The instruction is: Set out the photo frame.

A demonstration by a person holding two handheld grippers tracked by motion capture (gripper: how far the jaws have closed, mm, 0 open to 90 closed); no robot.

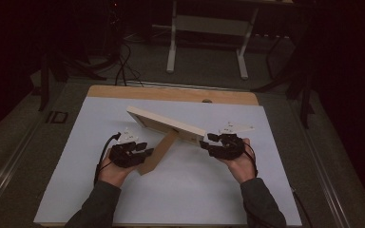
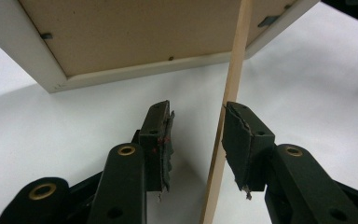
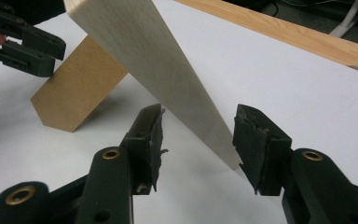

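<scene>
Picture frame (image 1: 164,122) tilts mid-table on its stand (image 1: 159,153). We see the stand between the open left gripper (image 2: 196,140), the frame's corner between the open right gripper (image 3: 198,144); hands palm-up.

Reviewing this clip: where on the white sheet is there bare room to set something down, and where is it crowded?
Free: the white sheet near the front edge between the two forearms, and the far right patch behind the right gripper. Also the strip left of the left gripper. Crowded: the middle, where the picture frame leans on its brown stand with both grippers at it.
</scene>
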